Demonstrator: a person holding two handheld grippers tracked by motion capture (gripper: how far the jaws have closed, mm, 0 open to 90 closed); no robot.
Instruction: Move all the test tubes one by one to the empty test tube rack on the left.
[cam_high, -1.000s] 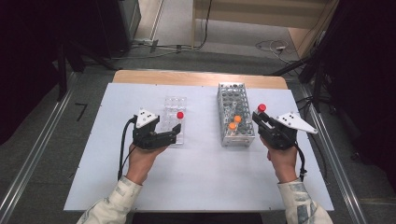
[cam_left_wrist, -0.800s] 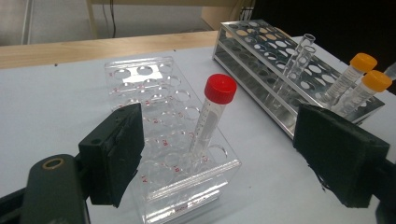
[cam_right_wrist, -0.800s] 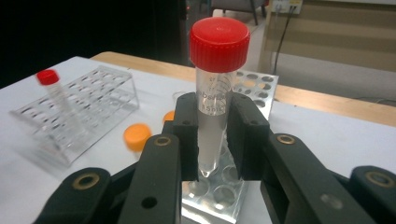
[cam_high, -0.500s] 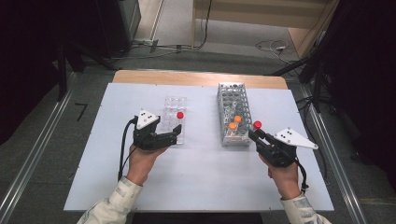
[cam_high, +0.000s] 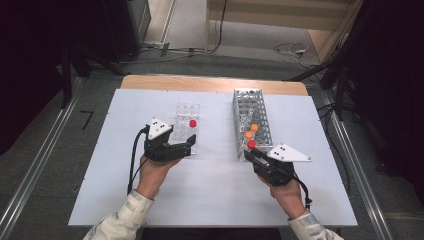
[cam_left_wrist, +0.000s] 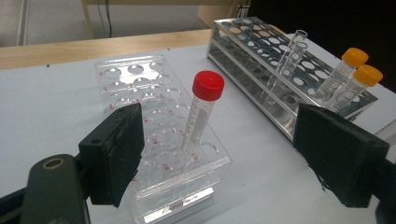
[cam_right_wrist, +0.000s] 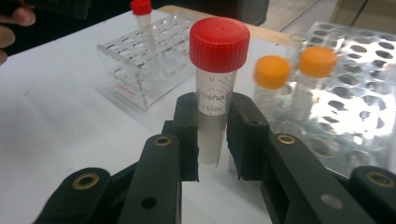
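My right gripper (cam_high: 254, 156) (cam_right_wrist: 212, 135) is shut on an upright clear 15 mL tube with a red cap (cam_high: 251, 144) (cam_right_wrist: 217, 84), held at the near end of the metal rack (cam_high: 260, 107) (cam_right_wrist: 364, 70). Two orange-capped tubes (cam_high: 251, 131) (cam_right_wrist: 271, 74) stand in that rack just behind it. My left gripper (cam_high: 189, 146) (cam_left_wrist: 229, 158) is open at the near end of the clear plastic rack (cam_high: 184, 112) (cam_left_wrist: 140, 88). A second red-capped tube (cam_high: 192, 123) (cam_left_wrist: 205, 116) stands in the clear rack, between the wide-apart jaws but untouched.
Both racks sit on a white tabletop (cam_high: 215, 190) with a wooden strip (cam_high: 210, 82) along its far edge. An empty glass tube (cam_left_wrist: 292, 56) leans in the metal rack. Cables trail from each gripper toward the person's forearms.
My right gripper has carried the red-capped tube from beside the metal rack's right side toward the person and leftward, to the rack's near end. The left gripper has stayed put.
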